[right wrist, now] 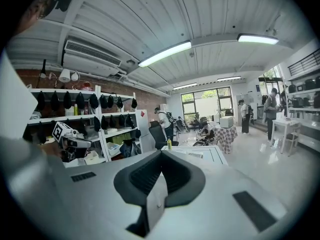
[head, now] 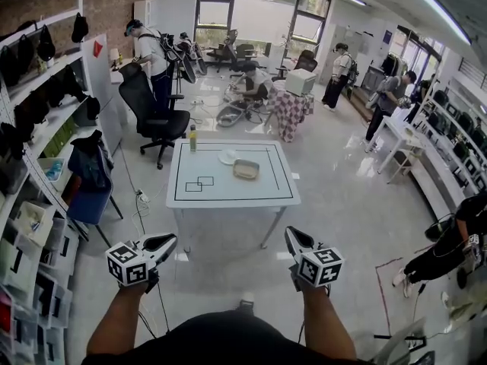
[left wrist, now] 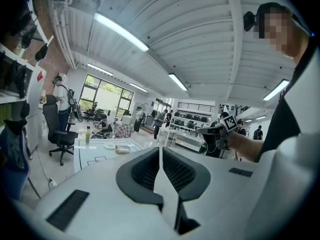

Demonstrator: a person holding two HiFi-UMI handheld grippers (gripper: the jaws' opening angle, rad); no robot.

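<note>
I hold both grippers low in front of me, above the floor and short of a white table [head: 251, 192] marked with black lines. My left gripper [head: 169, 239] is shut, its jaws meeting with nothing between them. My right gripper [head: 292, 235] is likewise shut and empty. On the table's far part stand a small bottle [head: 192, 138], a white plate [head: 228, 156] and a shallow tray-like dish [head: 246, 169]. In the left gripper view the jaws of the left gripper [left wrist: 160, 151] point over the table [left wrist: 95, 154], with the right gripper [left wrist: 220, 129] off to the side. The right gripper view shows the right gripper [right wrist: 160, 156] and the left gripper [right wrist: 70, 136].
A black office chair [head: 156, 109] stands left of the table, with a blue bin [head: 87, 196] and tall shelves [head: 38, 128] along the left wall. Cables lie on the floor near the table's left leg. Several people stand at the back; another person [head: 449, 249] crouches at the right.
</note>
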